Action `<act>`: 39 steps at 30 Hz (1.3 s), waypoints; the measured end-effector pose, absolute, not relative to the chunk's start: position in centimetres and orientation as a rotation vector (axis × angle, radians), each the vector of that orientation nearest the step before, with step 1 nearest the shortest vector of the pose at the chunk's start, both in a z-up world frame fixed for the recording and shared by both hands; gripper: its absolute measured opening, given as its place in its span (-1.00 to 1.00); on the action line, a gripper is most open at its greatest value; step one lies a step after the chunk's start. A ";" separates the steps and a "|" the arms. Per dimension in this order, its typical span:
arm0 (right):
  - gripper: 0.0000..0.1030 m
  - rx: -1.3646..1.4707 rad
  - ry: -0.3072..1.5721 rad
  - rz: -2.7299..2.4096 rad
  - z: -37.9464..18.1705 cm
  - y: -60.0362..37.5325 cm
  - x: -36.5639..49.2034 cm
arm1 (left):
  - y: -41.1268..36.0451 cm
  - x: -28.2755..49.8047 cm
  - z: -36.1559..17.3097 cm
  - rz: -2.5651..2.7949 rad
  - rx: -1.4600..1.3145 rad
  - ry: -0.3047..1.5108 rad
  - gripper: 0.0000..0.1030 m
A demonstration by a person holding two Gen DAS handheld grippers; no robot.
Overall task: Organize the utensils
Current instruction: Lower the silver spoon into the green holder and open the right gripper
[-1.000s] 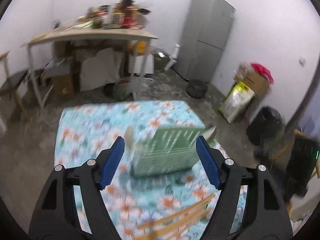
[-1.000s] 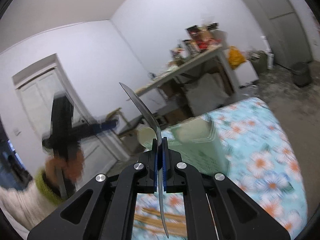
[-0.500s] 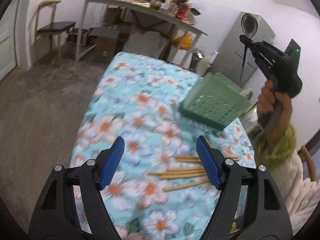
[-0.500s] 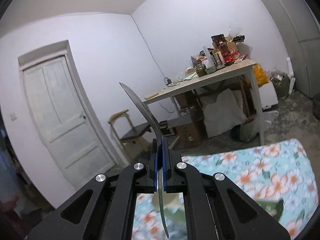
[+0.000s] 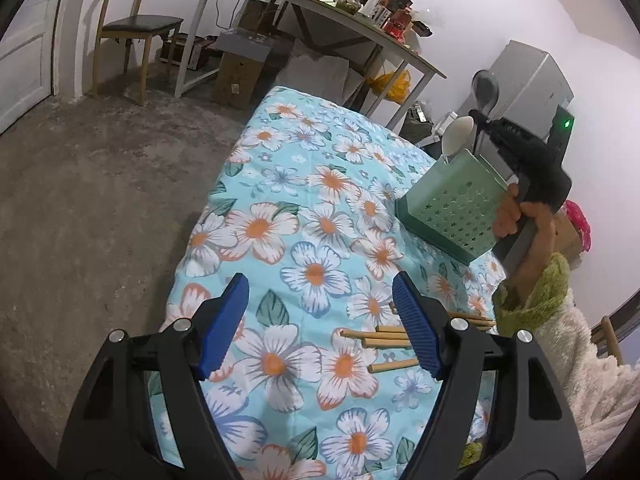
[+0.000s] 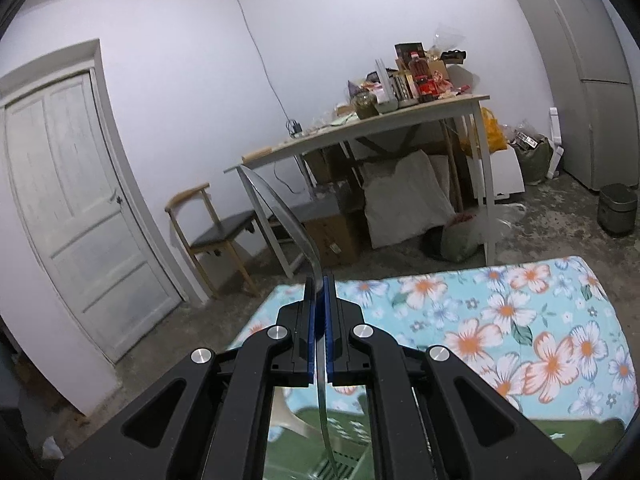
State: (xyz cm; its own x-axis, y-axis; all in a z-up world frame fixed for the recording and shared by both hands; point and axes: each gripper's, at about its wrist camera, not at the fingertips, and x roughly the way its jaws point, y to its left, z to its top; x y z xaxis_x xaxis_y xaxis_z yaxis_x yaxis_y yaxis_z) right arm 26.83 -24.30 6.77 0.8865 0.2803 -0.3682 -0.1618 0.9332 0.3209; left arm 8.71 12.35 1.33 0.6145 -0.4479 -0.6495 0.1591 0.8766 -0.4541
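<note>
While the left gripper (image 5: 320,320) hangs spread and empty over the floral cloth (image 5: 280,208), wooden chopsticks (image 5: 380,336) lie lower right beside its pad. The right gripper (image 6: 319,316) pinches a metal spoon (image 6: 280,216) above the green basket (image 5: 452,204), right of frame, which holds a white spoon (image 5: 456,140).

I see a table under a turquoise floral cloth (image 5: 304,208). On it stands a green perforated utensil basket (image 5: 452,208), a white spoon (image 5: 456,140) poking from it. Nearer me than the basket, several wooden chopsticks (image 5: 380,336) lie loosely side by side.
</note>
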 end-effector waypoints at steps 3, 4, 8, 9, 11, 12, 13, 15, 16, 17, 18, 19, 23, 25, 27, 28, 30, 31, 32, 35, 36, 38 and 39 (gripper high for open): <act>-0.92 0.230 0.428 0.229 6.5 -23.7 26.4 | 11.9 8.8 1.1 -0.367 -0.369 0.842 0.36; -0.92 0.197 0.429 0.229 6.3 -23.3 26.1 | 11.8 8.9 1.0 -0.369 -0.368 0.846 0.37; -0.92 0.130 0.421 0.225 6.2 -22.4 25.1 | 11.9 8.9 0.8 -0.370 -0.389 0.851 0.36; -0.92 0.122 0.418 0.223 6.2 -22.3 25.0 | 12.0 8.9 0.8 -0.370 -0.394 0.852 0.36; -0.92 0.101 0.407 0.213 6.1 -22.1 24.7 | 12.2 9.1 0.6 -0.367 -0.403 0.858 0.36; -0.92 0.093 0.407 0.211 6.1 -22.0 24.6 | 12.3 9.1 0.6 -0.363 -0.405 0.857 0.36; -0.91 0.073 0.404 0.201 6.1 -21.8 24.4 | 12.4 9.1 0.6 -0.360 -0.405 0.855 0.36; -0.91 0.054 0.401 0.204 6.0 -21.6 24.3 | 12.6 9.0 0.6 -0.354 -0.405 0.851 0.36; -0.91 0.049 0.401 0.205 6.0 -21.5 24.2 | 12.6 8.9 0.5 -0.353 -0.406 0.851 0.36; -0.91 0.041 0.400 0.205 6.0 -21.4 24.2 | 12.7 8.9 0.5 -0.351 -0.408 0.853 0.36; -0.91 0.035 0.400 0.204 6.0 -21.4 24.1 | 12.7 9.0 0.4 -0.349 -0.412 0.855 0.36; -0.90 0.022 0.398 0.201 5.9 -21.3 23.9 | 12.8 9.0 0.3 -0.348 -0.414 0.858 0.36; -0.89 -0.047 0.392 0.195 5.5 -20.5 23.2 | 12.8 9.0 0.2 -0.347 -0.415 0.860 0.36; -0.87 -0.100 0.385 0.185 5.3 -19.9 22.8 | 12.8 9.1 0.1 -0.347 -0.414 0.865 0.36; -0.85 -0.146 0.383 0.178 5.0 -19.5 22.5 | 12.7 9.2 0.0 -0.350 -0.418 0.868 0.37; -0.84 -0.181 0.374 0.172 4.9 -19.2 22.2 | 12.7 9.3 -0.1 -0.350 -0.419 0.870 0.36; -0.83 -0.204 0.372 0.173 4.9 -19.0 22.1 | 12.6 9.4 -0.2 -0.349 -0.420 0.872 0.36; -0.83 -0.208 0.374 0.173 5.0 -19.0 22.2 | 12.6 9.5 -0.2 -0.349 -0.420 0.872 0.36; -0.83 -0.212 0.372 0.168 5.1 -19.1 22.3 | 12.6 9.5 -0.2 -0.349 -0.420 0.872 0.36; -0.82 -0.220 0.380 0.164 5.4 -19.2 22.6 | 12.5 9.7 -0.5 -0.345 -0.424 0.884 0.36; -0.81 -0.219 0.381 0.169 5.6 -19.3 22.4 | 12.5 9.7 -0.6 -0.347 -0.424 0.888 0.36; -0.81 -0.219 0.381 0.180 5.7 -19.5 22.1 | 12.4 9.8 -0.7 -0.345 -0.420 0.890 0.36; -0.80 -0.226 0.378 0.184 5.8 -19.4 21.7 | 12.4 9.8 -0.7 -0.344 -0.419 0.891 0.36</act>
State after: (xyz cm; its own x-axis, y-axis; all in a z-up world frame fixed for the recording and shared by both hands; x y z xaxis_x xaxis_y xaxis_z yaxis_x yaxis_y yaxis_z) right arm 21.68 -19.43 5.75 0.9131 0.1354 -0.3845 -0.2195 0.9582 -0.1837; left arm 9.80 12.41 -0.71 0.5840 -0.4555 -0.6719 0.1148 0.8657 -0.4872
